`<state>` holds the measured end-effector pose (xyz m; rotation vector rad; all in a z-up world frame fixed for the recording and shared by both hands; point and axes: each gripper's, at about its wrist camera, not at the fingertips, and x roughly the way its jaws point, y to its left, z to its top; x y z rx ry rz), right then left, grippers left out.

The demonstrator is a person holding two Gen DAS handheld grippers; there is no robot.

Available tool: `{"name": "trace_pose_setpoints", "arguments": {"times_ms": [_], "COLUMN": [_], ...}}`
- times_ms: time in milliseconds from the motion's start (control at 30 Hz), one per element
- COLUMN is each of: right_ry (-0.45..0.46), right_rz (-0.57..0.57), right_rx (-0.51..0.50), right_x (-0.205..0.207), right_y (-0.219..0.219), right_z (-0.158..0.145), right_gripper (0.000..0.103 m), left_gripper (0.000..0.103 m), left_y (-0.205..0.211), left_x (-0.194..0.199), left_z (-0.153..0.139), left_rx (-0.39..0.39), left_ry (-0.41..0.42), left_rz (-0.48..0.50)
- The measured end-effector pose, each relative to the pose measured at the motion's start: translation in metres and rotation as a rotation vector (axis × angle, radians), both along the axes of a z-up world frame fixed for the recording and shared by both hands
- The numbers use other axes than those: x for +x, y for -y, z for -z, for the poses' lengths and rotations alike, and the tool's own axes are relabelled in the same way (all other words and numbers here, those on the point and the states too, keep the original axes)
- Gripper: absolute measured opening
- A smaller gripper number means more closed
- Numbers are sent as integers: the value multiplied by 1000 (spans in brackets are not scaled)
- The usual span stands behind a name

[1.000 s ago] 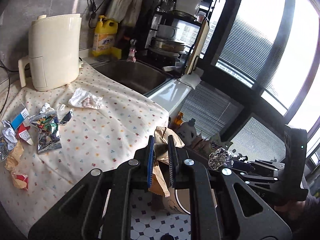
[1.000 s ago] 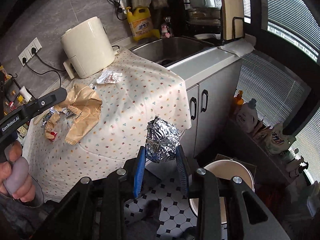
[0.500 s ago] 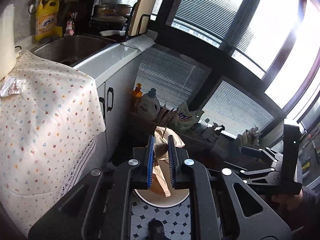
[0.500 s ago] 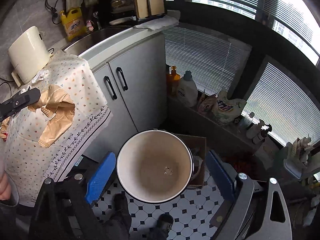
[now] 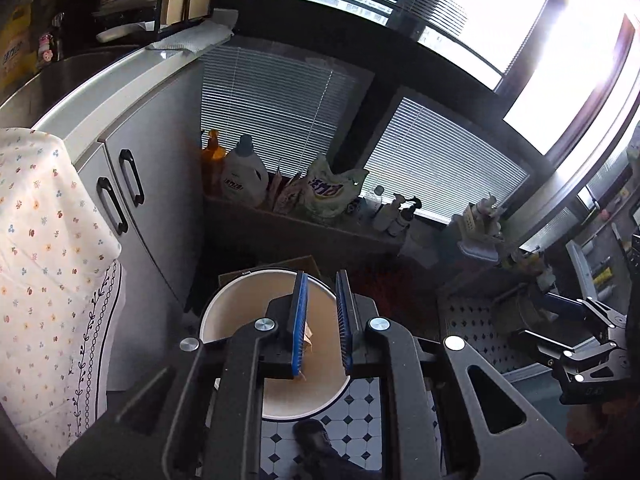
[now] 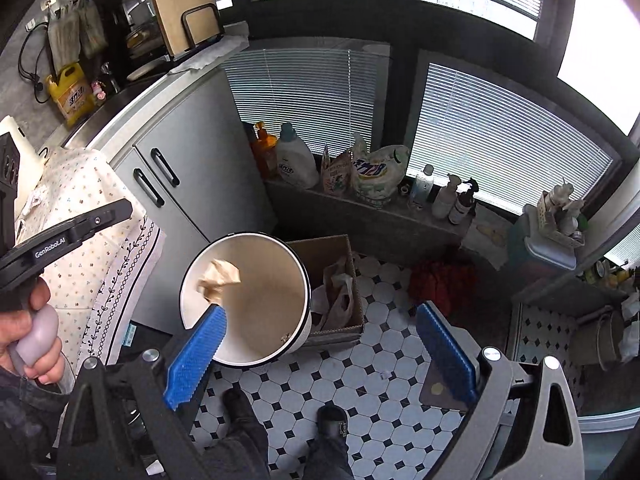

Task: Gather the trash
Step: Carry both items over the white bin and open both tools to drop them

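Observation:
A white round trash bin (image 6: 306, 288) stands on the tiled floor by the grey cabinet; it also shows in the left wrist view (image 5: 208, 316). My left gripper (image 5: 322, 326) hovers over the bin with its jaws slightly apart, and a scrap of brown paper (image 5: 308, 338) shows by the left pad. In the right wrist view crumpled brown paper (image 6: 220, 276) is inside the bin's mouth. My right gripper (image 6: 320, 360) is wide open and empty above the floor beside the bin.
A cardboard box (image 6: 336, 280) with a plastic bag sits right of the bin. Detergent bottles (image 6: 296, 158) line the low window ledge. The counter with the flowered cloth (image 5: 44, 240) is at left. The person's feet (image 6: 332, 428) are on the tiles.
Both grippers swung from the counter to over the bin. The right gripper opened and the foil ball is gone from it. The left jaws have parted and the brown paper has dropped lower.

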<state>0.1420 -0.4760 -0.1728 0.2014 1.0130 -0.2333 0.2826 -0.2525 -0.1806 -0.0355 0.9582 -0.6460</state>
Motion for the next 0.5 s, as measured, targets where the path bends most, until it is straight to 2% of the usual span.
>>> {"name": "trace_pose_setpoints", "arguments": {"times_ms": [67, 133, 233, 500], "right_ry": [-3, -4, -7, 13], "right_rz": [24, 43, 46, -68], "right_rx": [2, 11, 19, 52], "right_x": [-8, -13, -18, -10], "right_y": [6, 13, 18, 6], "right_z": [0, 1, 3, -5], "right_gripper": [94, 94, 94, 95], "left_gripper": [26, 55, 71, 89], "left_y": [4, 1, -2, -36], "left_x": [2, 1, -3, -25], "left_z": [2, 0, -6, -31], "left_rx": [15, 13, 18, 35], "left_ry": [-2, 12, 29, 67], "left_rz": [-18, -45, -68, -195]}}
